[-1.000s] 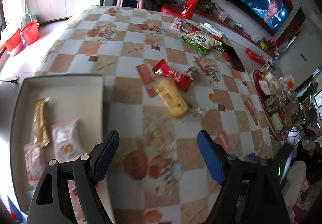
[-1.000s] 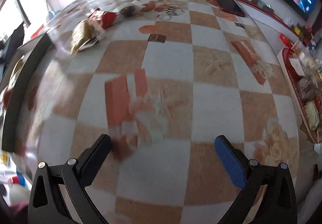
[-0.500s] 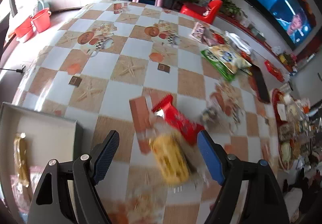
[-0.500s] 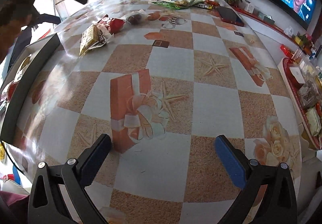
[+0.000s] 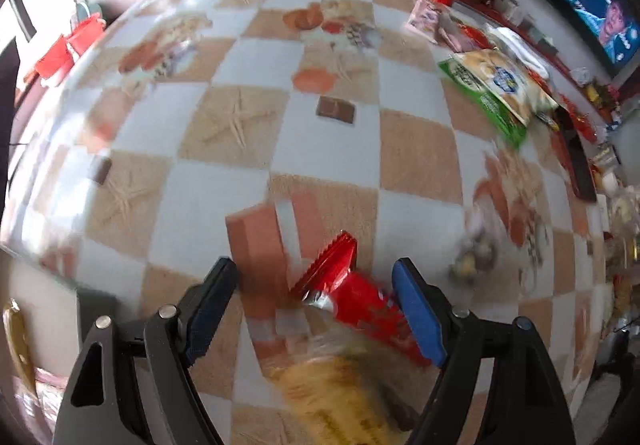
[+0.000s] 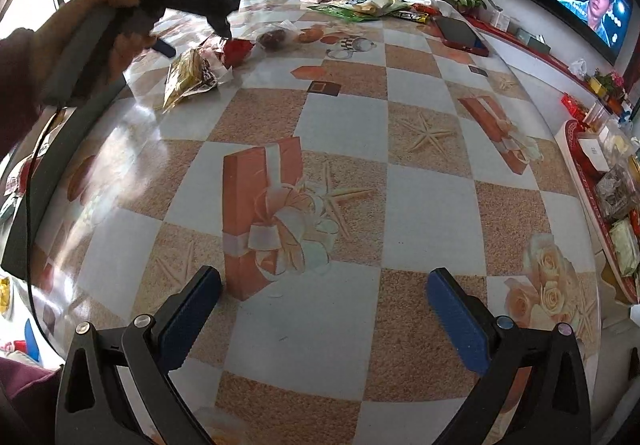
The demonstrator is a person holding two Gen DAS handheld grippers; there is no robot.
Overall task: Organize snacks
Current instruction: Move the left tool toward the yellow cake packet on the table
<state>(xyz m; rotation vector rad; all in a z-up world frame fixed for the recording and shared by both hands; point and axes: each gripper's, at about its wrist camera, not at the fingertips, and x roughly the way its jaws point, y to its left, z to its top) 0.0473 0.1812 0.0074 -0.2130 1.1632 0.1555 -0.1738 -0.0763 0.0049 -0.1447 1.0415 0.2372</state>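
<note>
Left tongs (image 5: 316,303) are spread wide right over the red snack pack (image 5: 352,301) lying on the surface (image 5: 240,117), next to a yellow one (image 5: 340,393). I'd centre on the red pack before squeezing, so the yellow one doesn't get pinched too. Right tongs (image 6: 320,319) hang apart, empty.

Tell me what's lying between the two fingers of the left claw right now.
In the left wrist view, the red snack packet and the yellow snack bag lie between the open left claw fingers, neither gripped yet.
</note>
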